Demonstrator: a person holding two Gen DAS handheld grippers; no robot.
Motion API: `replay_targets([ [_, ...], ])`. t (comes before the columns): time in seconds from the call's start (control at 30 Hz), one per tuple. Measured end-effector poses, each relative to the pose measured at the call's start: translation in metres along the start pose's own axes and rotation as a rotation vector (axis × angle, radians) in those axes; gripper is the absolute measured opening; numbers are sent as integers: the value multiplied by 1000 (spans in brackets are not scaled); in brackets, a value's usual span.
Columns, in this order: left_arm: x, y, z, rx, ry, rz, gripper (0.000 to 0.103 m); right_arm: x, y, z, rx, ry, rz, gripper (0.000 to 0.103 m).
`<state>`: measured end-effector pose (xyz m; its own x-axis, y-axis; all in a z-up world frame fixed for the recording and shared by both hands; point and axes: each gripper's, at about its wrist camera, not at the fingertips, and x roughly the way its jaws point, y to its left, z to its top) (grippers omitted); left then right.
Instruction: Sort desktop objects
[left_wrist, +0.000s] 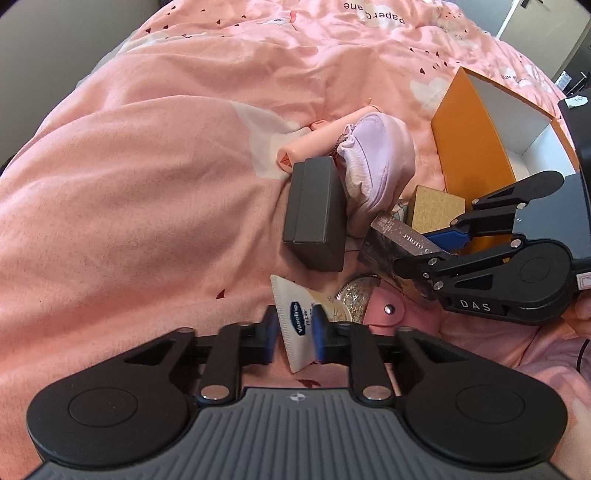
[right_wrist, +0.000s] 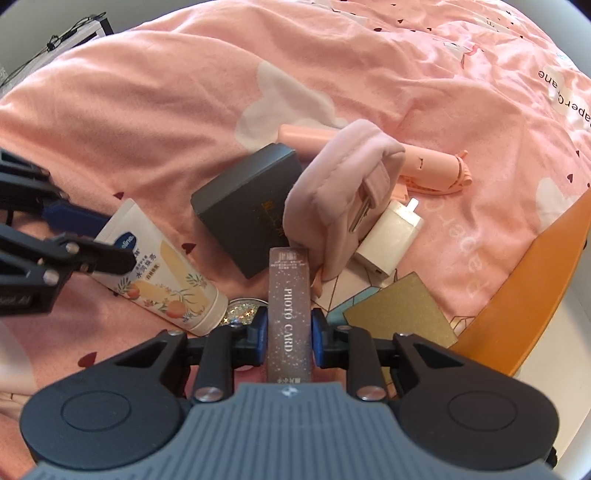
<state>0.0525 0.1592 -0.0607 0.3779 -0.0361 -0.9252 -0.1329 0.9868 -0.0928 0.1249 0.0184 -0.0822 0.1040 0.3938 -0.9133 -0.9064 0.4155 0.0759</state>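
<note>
A white Vaseline tube (left_wrist: 295, 325) lies on the pink quilt. Its flat crimped end sits between the jaws of my left gripper (left_wrist: 294, 332), which stands slightly open; a thin gap shows at the left pad. In the right wrist view the same tube (right_wrist: 162, 273) rests flat with the left gripper (right_wrist: 114, 240) straddling its end. My right gripper (right_wrist: 290, 332) is shut on a brown glittery box (right_wrist: 290, 306) marked PHOTO CARD, held lengthwise. From the left wrist view the right gripper (left_wrist: 412, 249) holds that box (left_wrist: 391, 243) near the pile.
A dark grey box (right_wrist: 247, 206), a lilac pouch (right_wrist: 343, 192), a pink hand fan (right_wrist: 432, 166), a white charger (right_wrist: 391, 236), a gold card (right_wrist: 399, 314) and a glitter disc (right_wrist: 240, 314) crowd the quilt. An open orange box (left_wrist: 469, 147) stands at right. A pink snap pouch (left_wrist: 384, 314) lies close by.
</note>
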Motion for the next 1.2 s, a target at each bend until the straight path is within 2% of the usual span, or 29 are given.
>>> replay_targets([
  [0.17, -10, 1, 0, -20, -41, -61, 3, -26, -9, -3, 75, -54, 61, 24],
  [0.43, -58, -17, 18, 5, -178, -124, 2, -90, -32, -11, 219, -237, 146, 24],
  [0.63, -91, -45, 53, 52, -301, -213, 2, -141, -60, -23, 349, -414, 76, 24],
  [0.8, -102, -84, 93, 128, -363, -288, 2, -167, -100, -40, 479, -492, -40, 24],
  [0.97, -84, -133, 131, 187, -348, -336, 2, -161, -145, -62, 642, -484, -130, 24],
  [1.1, -51, -166, 160, 201, -287, -366, 2, -141, -176, -70, 750, -453, -152, 24],
  [1.2, -20, -185, 179, 205, -230, -346, 2, -126, -193, -70, 795, -435, -158, 24],
])
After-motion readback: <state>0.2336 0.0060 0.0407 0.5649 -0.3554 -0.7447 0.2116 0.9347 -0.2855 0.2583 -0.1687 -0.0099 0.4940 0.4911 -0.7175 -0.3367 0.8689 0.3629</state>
